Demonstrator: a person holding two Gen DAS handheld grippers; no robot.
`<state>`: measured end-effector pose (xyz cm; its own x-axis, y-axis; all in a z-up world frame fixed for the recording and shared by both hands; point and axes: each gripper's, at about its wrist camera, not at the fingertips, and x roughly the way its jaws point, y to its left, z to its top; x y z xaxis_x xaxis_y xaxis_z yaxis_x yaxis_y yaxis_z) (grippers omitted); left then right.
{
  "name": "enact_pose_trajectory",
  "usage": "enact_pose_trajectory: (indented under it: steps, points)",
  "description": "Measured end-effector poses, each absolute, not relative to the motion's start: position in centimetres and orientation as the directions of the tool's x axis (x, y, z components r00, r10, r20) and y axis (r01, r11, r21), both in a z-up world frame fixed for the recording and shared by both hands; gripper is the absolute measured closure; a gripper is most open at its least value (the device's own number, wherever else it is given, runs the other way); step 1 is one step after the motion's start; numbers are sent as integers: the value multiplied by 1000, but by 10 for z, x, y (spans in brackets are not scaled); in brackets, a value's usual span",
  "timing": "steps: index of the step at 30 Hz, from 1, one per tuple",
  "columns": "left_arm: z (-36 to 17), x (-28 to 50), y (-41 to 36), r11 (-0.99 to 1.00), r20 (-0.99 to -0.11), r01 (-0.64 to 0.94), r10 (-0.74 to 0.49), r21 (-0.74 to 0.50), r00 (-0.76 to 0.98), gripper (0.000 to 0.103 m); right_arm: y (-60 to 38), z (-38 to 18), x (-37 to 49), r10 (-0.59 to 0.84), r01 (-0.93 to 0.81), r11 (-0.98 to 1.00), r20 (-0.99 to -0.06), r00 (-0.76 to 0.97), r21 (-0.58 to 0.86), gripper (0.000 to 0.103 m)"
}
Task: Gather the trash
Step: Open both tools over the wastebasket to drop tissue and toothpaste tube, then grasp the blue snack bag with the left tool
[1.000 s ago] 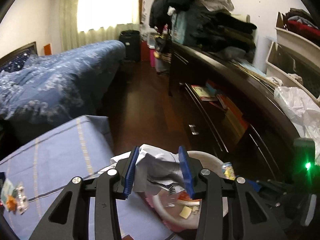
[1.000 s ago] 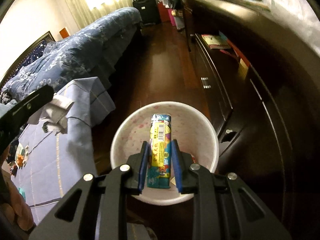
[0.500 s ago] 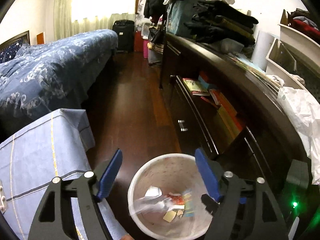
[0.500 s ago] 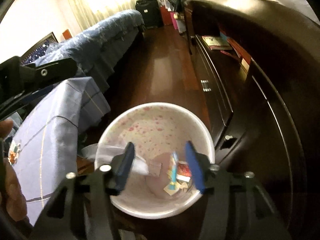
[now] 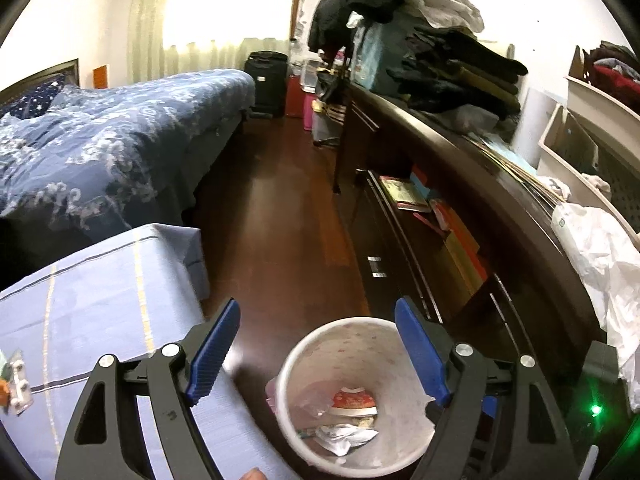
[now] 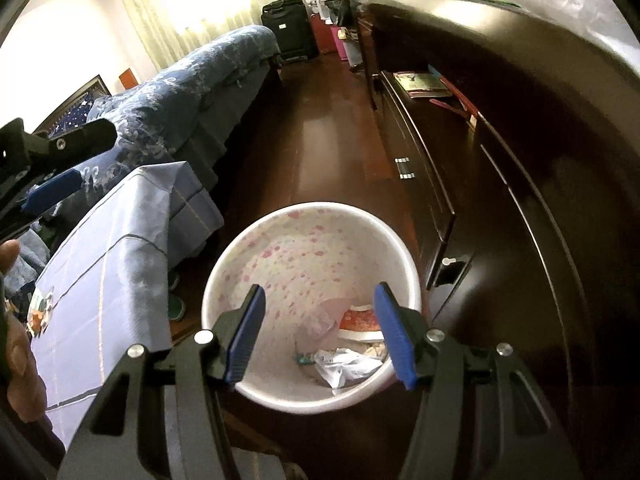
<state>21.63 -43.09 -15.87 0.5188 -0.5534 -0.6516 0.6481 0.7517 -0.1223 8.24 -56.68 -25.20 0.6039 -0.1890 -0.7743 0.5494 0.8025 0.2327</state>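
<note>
A white waste bin with pink spots (image 5: 304, 356) (image 6: 304, 248) stands on the dark wood floor between a blue-covered table and a dark dresser. Inside lie crumpled white paper (image 5: 344, 436) (image 6: 344, 364), a red and white wrapper (image 5: 354, 400) (image 6: 360, 322) and other small scraps. My left gripper (image 5: 318, 354) is open and empty above the bin. My right gripper (image 6: 320, 334) is open and empty, also just above the bin. The left gripper's blue pad shows at the left edge of the right wrist view (image 6: 52, 192).
The table with a light blue cloth (image 5: 80, 312) (image 6: 104, 256) holds small wrappers at its left edge (image 5: 16, 380) (image 6: 40, 308). A long dark dresser (image 5: 460, 208) (image 6: 520, 160) lies right. A bed with a blue cover (image 5: 100, 148) lies left. A white plastic bag (image 5: 600, 264) sits on the dresser.
Both grippers opened. The left let go of the crumpled paper and the right let go of the colourful wrapper; both pieces now lie in the bin.
</note>
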Motion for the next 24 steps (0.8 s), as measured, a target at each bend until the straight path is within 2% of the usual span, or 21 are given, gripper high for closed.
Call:
enact_pose_trajectory:
  steps: [7,10,19,24]
  points:
    - [-148,214,-384,822,-642,569,-438,-3,629,20,-533,-232,87,-179,517,830,-779,601,209,44]
    - [-146,217,-347,859,-639,511,-373,36,673,19,-506,-223,94,-147,474,854,-777,612,212,41]
    - [-152,233,-226,951,-652,299,-180,74,736,16,-394,-202,128,15,242,945,-770,637,218,39]
    - [-153,251,-152,987,-655,153,-83,51,751,14,-332,-196,146,82,109,975,-772,631,193,39]
